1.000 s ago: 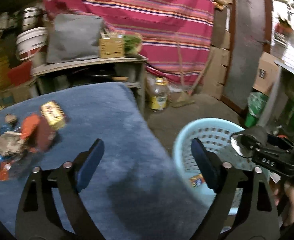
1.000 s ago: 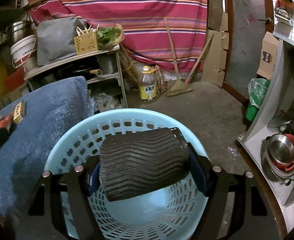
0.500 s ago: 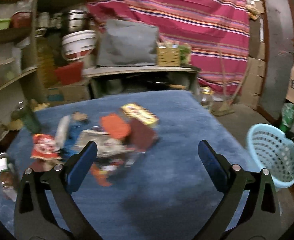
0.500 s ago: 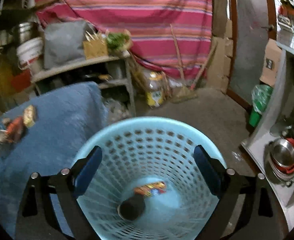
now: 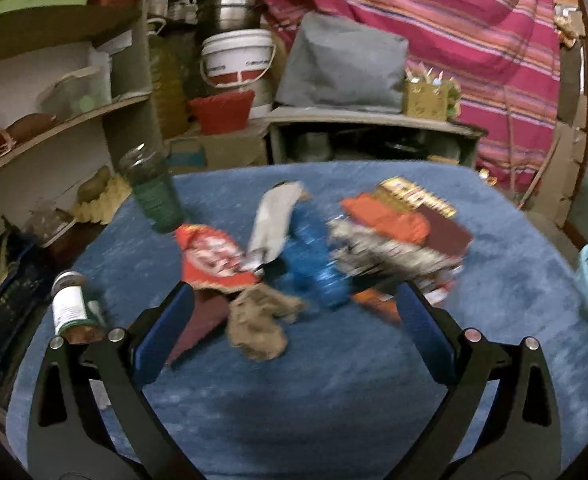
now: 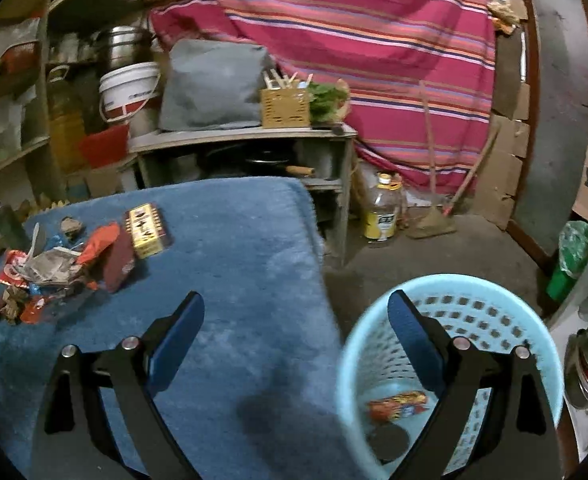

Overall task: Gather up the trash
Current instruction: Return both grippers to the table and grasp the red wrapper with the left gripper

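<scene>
Trash pile mostly on blue table; only two pieces in basket. Left gripper and right gripper both spread, empty. Early stage.

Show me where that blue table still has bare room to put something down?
The blue cloth is bare from the yellow box across to the edge beside the basket, and along the near side. The far-left part is crowded with the wrapper pile and bottles.

Dim indoor light, fisheye bending at the edges, motion blur smearing both views.
</scene>
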Demonstrator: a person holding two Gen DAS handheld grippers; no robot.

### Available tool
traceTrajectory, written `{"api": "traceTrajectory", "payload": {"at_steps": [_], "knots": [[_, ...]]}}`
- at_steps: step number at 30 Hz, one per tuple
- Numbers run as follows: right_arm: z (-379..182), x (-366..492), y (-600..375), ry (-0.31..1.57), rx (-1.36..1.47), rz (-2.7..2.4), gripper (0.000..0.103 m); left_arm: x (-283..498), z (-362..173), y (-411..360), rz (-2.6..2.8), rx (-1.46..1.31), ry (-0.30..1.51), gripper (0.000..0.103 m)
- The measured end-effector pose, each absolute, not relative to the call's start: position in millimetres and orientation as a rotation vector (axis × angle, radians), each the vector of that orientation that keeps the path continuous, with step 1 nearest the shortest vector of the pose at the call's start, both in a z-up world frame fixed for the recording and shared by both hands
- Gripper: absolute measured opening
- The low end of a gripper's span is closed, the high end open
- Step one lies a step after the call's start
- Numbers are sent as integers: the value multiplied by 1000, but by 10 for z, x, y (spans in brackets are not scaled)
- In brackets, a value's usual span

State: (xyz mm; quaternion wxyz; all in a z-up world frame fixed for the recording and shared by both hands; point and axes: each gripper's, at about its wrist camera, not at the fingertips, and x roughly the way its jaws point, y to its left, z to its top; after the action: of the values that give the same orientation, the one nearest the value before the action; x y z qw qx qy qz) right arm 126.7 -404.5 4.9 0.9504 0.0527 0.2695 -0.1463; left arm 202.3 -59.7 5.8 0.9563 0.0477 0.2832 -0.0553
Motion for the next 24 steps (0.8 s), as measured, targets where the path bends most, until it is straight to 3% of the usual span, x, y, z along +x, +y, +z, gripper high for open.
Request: {"api": "traceTrajectory", "payload": {"at_steps": [14,24], "knots": [[-102,1630,-3656,600,100,-261,91,2563,-223,-83,-48,7,702,97],[-185,1845,-3416,622,58,-235,91,2998,-321,38,-38,-33,768,68]]}}
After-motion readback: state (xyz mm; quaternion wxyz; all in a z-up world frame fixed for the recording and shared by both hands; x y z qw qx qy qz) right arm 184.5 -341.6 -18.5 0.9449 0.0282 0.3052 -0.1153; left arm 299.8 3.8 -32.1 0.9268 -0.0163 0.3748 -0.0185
